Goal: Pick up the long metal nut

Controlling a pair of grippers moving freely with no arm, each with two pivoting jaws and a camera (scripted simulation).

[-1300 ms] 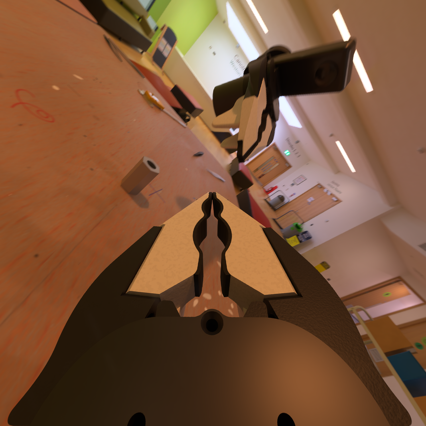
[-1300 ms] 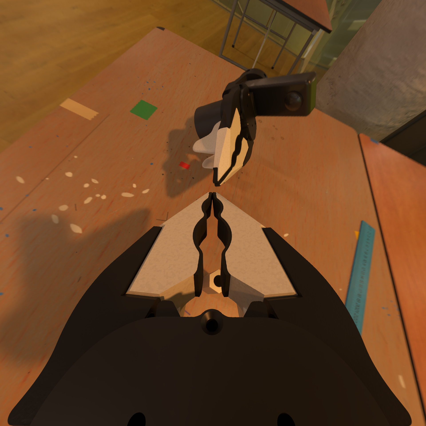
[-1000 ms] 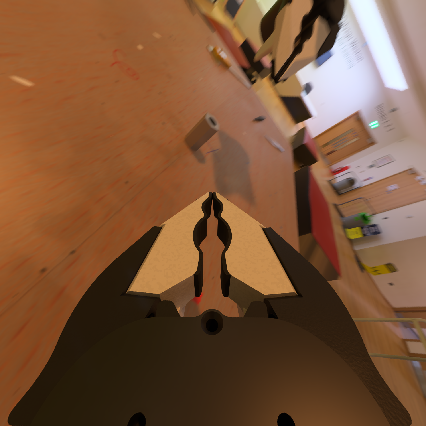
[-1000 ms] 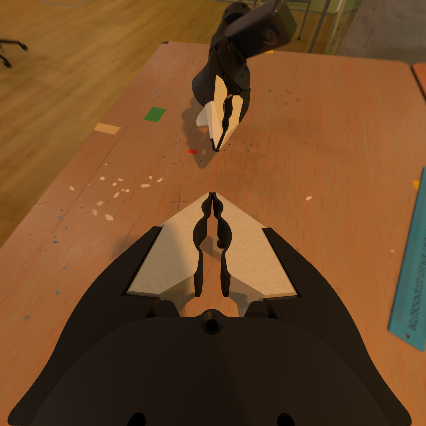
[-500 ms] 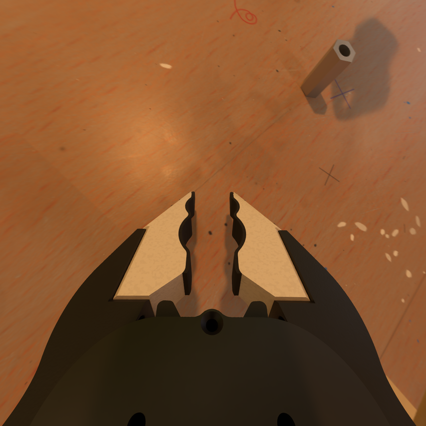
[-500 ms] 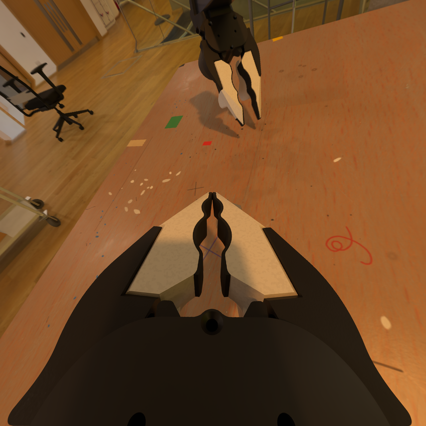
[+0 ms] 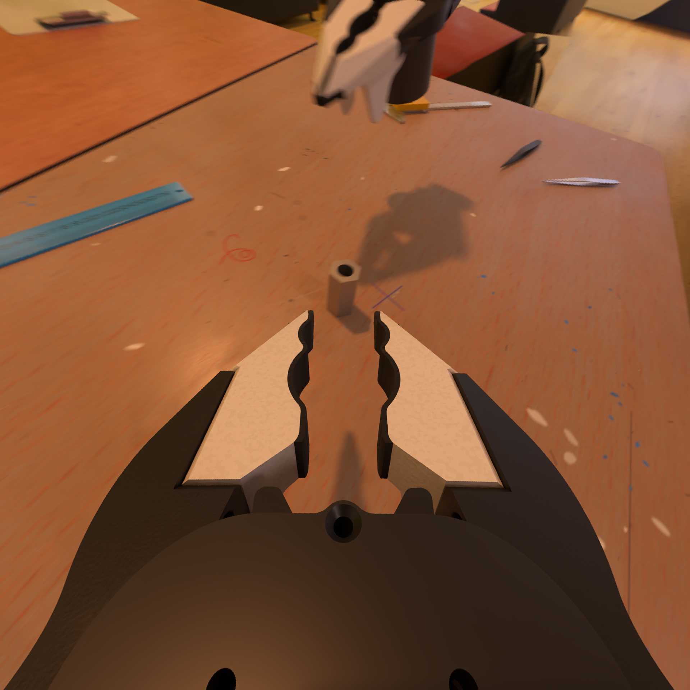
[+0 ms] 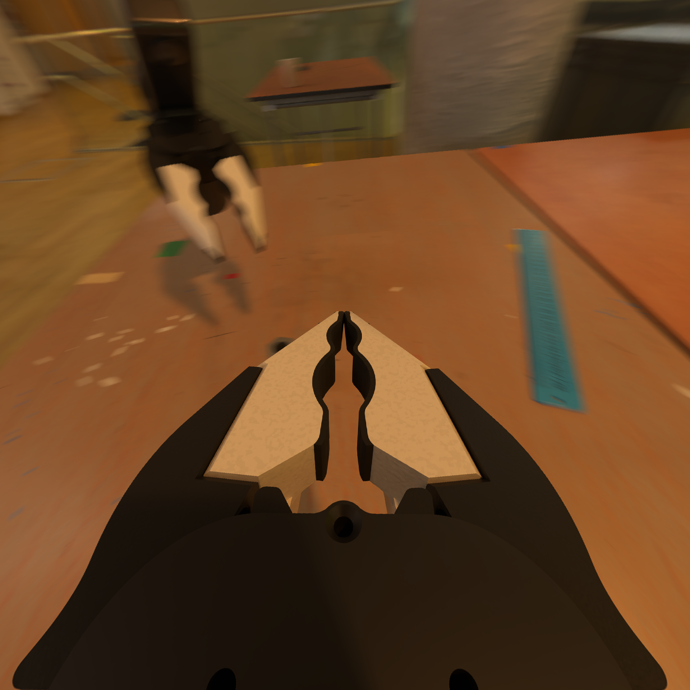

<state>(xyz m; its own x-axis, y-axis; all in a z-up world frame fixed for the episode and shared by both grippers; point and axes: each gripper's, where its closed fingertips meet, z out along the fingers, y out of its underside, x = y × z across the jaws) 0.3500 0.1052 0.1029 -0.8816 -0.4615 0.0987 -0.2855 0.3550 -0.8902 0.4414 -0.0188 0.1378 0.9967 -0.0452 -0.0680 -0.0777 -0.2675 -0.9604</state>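
The long metal nut [image 7: 342, 287], a grey hexagonal tube, stands upright on the wooden table [image 7: 186, 373]. In the left wrist view my left gripper [image 7: 342, 315] is open and empty, its fingertips just short of the nut, which lines up with the gap. My right gripper [image 7: 328, 95] hangs above the table beyond the nut, blurred and shut. In the right wrist view my right gripper [image 8: 343, 313] is shut and empty. There my left gripper [image 8: 239, 251] shows open and blurred at the far left. The nut is mostly hidden by my right finger.
A blue ruler [image 7: 93, 220] lies left of the nut and shows in the right wrist view [image 8: 547, 317]. A black sliver [image 7: 521, 153], a pale sliver [image 7: 580, 182] and an orange-handled tool [image 7: 429, 106] lie at the far right. A second table [image 7: 112, 74] adjoins at the left.
My left gripper opened, then swung round and down to face the nut, now just ahead of its fingertips. My right gripper stayed shut; its view moved lower and blurred.
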